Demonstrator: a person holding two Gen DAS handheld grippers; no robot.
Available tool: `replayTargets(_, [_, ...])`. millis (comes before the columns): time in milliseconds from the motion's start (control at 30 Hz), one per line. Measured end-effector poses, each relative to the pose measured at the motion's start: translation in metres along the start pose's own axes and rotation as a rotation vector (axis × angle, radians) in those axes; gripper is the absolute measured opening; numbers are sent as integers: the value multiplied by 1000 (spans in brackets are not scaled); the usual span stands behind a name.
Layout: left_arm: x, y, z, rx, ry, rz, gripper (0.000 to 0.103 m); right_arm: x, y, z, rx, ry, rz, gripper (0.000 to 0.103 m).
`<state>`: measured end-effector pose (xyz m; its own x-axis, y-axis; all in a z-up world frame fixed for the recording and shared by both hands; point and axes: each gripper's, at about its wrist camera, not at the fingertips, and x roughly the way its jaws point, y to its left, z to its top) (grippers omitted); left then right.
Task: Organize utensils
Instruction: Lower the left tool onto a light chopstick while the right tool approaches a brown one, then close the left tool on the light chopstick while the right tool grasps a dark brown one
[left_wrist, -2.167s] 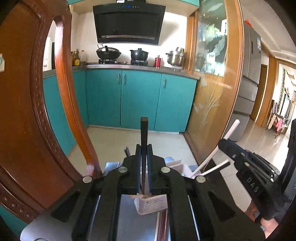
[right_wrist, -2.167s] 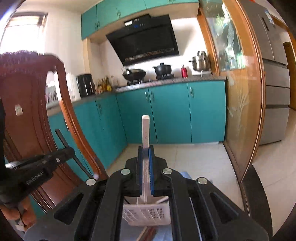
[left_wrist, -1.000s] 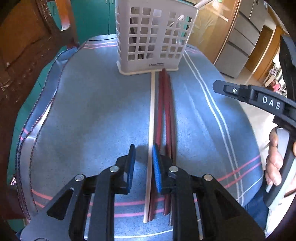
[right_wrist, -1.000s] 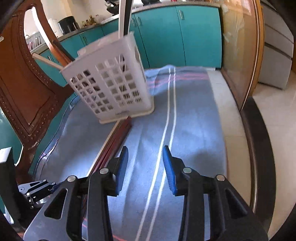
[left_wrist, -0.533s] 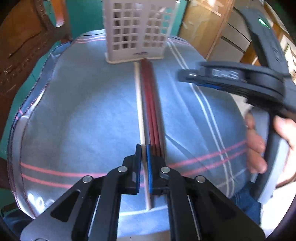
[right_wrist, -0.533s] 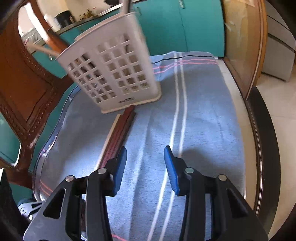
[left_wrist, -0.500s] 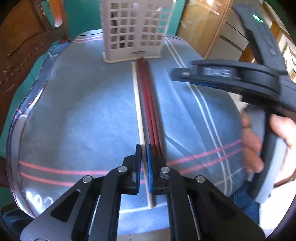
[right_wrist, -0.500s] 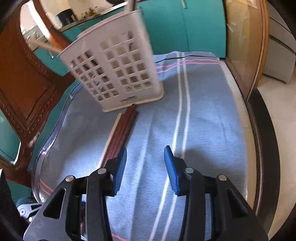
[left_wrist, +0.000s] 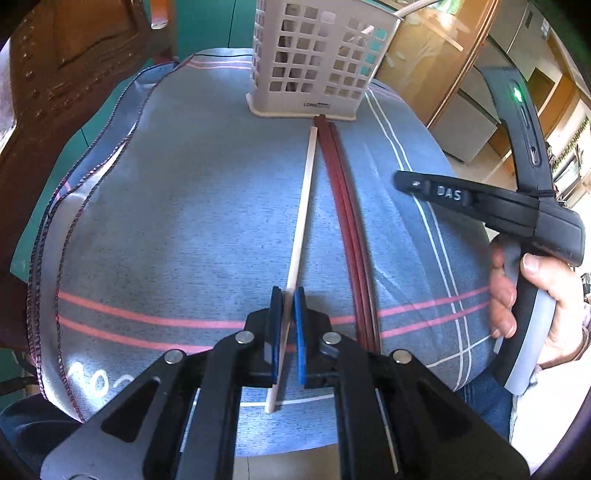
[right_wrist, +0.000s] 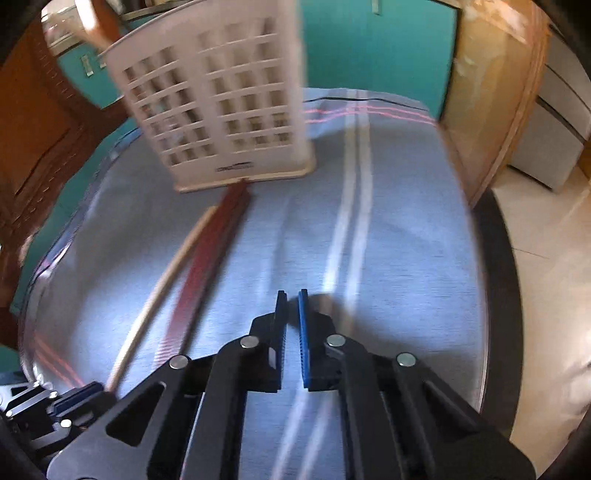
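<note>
L gripper (left_wrist: 287, 314) is clamping the pale chopstick (left_wrist: 300, 236), pads pinching it w/ only its near end poking out below the fingers; the rest of the stick is running ahead of the jaws twd the holder, tilting slightly to the right as it goes. Whether its far tip is lying on the cloth or lifting off it, can't tell.

Just right of the L gripper's fingers, the dark red chopsticks (left_wrist: 351, 221) are lying together on the blue striped cloth (left_wrist: 184, 203), far ends touching the base of the white slotted utensil holder (left_wrist: 314, 62), which is standing straight ahead of the tool at the far side of the table. A couple of sticks are already leaning out of its top.

R gripper (right_wrist: 291, 306) is hovering over bare cloth w/ jaws drawn in to a narrow slit, nothing btwn the blue pads. From its view (blurry), the red chopsticks and pale one are sitting off to its left, holder ahead-left, white double stripe just to its right. In the left-wrist view the R gripper is showing at far right, a hand (left_wrist: 535, 306) wrapping its handle. Wooden chair back (left_wrist: 55, 92) is standing left of both tools.
</note>
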<state>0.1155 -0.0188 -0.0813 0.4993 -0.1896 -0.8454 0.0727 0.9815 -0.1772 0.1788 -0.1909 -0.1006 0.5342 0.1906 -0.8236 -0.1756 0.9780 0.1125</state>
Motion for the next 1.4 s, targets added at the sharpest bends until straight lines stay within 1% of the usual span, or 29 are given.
replayTargets(33, [0,0,-1,-4,-2,-2,8,-1,-4,0,11,-5,4,8])
replayTargets(67, [-2,1,-4,-6,-4,-2,8,-3,-7,0,25,-10,34,9])
replayTargets(133, [-2,1,-4,-10,-5,-5,10,-7,-5,0,24,-26,111,15])
replayTargets(167, [-3,1,-5,-10,-5,-6,10,-11,0,-1,6,-40,154,24])
replayTargets(200, [-6,2,-7,-12,-5,-8,12,-13,5,-1,-12,-49,175,36])
replayTargets(233, [-6,3,-7,-15,-5,-12,15,-15,13,-3,-40,-58,196,39])
replayTargets(267, [-7,2,-7,-18,-6,-14,16,-15,20,-3,-58,-60,202,40])
replayTargets(333, [-8,1,-8,-21,-9,-12,24,-10,37,-4,-104,-47,187,40])
replayTargets(367, [-9,1,-8,-19,-10,-8,25,-4,43,-6,-130,-26,155,40])
replayTargets(400, [-10,1,-8,-18,-10,-6,25,2,49,-6,-149,-7,127,40])
replayTargets(433, [-10,1,-8,-19,-10,-3,25,2,51,-6,-151,-19,126,40])
replayTargets(467, [-11,2,-8,-20,-10,-3,25,1,50,-5,-152,-10,120,39])
replayTargets(533, [-12,4,-8,-21,-11,-3,25,-2,43,-3,-136,-2,97,38])
replayTargets(633, [-13,3,-8,-19,-14,-2,25,-5,27,-1,-92,21,97,38])
replayTargets(767, [-11,-1,-7,-11,-19,15,25,-10,20,-1,-91,12,39,38])
replayTargets(800, [-11,-2,-7,-8,-20,20,25,-10,18,-1,-91,10,38,38])
replayTargets(900, [-10,-3,-7,-1,-22,31,25,-8,22,-3,-96,5,31,40])
replayTargets(1033, [-9,-7,-7,17,-22,55,25,-2,31,-6,-142,-13,-19,40])
replayTargets(1200, [-8,-9,-7,22,-25,63,25,1,37,-6,-175,-11,-23,40])
replayTargets(1233, [-8,-9,-7,22,-25,64,25,1,38,-6,-180,-8,-20,38])
replayTargets(1300, [-9,-7,-7,25,-26,63,25,-2,39,-5,-207,7,9,21])
replayTargets(1400, [-10,-5,-9,27,-26,59,25,-5,34,-6,-231,40,24,19])
